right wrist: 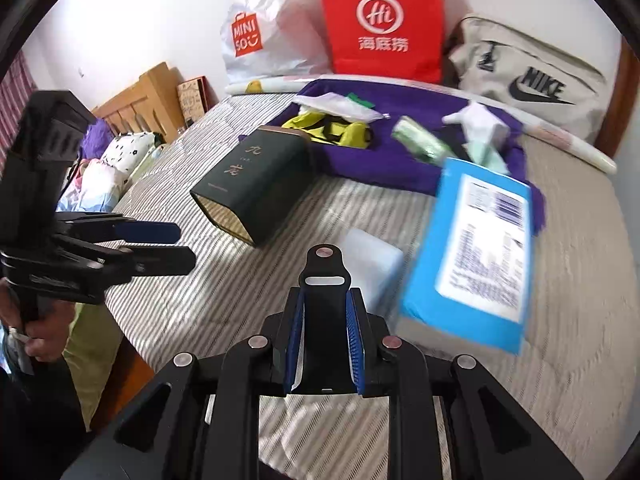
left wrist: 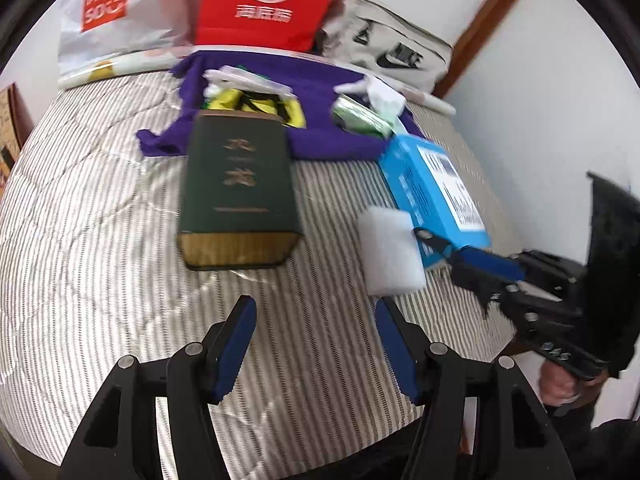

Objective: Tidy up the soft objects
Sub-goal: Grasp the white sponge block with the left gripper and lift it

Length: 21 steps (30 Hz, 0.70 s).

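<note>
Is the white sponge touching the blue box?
Cannot tell. In the left wrist view the white sponge overlaps the blue box, and the right gripper covers their meeting edge; the right wrist view is blurred there.

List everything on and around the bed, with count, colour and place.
Sponge block: one, white, on the striped quilt, by the right gripper tip.
Tin box: one, dark green, lying mid-quilt.
Carton: one, blue, right of the sponge.
Cloth: one, purple, spread behind the tin.
Yellow-black item: one, on the cloth.
Shopping bags: red and white, against the wall.
Nike bag: one, beige, far right.
Left hand-held gripper: open.
Right hand-held gripper: shut.
</note>
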Available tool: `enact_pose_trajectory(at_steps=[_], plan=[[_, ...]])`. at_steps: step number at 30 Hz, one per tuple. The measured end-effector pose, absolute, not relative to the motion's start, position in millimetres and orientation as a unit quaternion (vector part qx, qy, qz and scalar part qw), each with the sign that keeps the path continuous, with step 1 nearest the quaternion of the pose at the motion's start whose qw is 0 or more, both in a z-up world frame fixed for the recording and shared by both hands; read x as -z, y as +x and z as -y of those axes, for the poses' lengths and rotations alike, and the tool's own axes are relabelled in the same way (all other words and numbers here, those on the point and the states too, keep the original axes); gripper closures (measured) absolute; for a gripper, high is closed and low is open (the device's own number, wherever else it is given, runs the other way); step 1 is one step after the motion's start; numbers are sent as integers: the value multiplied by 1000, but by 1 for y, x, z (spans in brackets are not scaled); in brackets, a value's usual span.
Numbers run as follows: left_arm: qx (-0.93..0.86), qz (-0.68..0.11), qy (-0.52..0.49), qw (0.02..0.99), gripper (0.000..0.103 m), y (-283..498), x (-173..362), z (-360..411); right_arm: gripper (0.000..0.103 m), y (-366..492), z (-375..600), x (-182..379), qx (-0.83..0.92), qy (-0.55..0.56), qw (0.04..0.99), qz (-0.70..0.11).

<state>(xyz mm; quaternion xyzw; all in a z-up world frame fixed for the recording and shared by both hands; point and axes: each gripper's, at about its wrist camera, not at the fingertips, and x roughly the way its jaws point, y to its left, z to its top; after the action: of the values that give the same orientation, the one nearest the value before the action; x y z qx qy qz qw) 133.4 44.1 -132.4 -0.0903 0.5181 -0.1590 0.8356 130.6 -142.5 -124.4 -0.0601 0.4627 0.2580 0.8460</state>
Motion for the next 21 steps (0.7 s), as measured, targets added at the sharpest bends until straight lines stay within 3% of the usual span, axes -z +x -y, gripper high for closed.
enact_pose_trajectory(at_steps=[21], plan=[[150,-534,8,832,42,155,175,71,81,88,242,165,-205,-10,857,-472]])
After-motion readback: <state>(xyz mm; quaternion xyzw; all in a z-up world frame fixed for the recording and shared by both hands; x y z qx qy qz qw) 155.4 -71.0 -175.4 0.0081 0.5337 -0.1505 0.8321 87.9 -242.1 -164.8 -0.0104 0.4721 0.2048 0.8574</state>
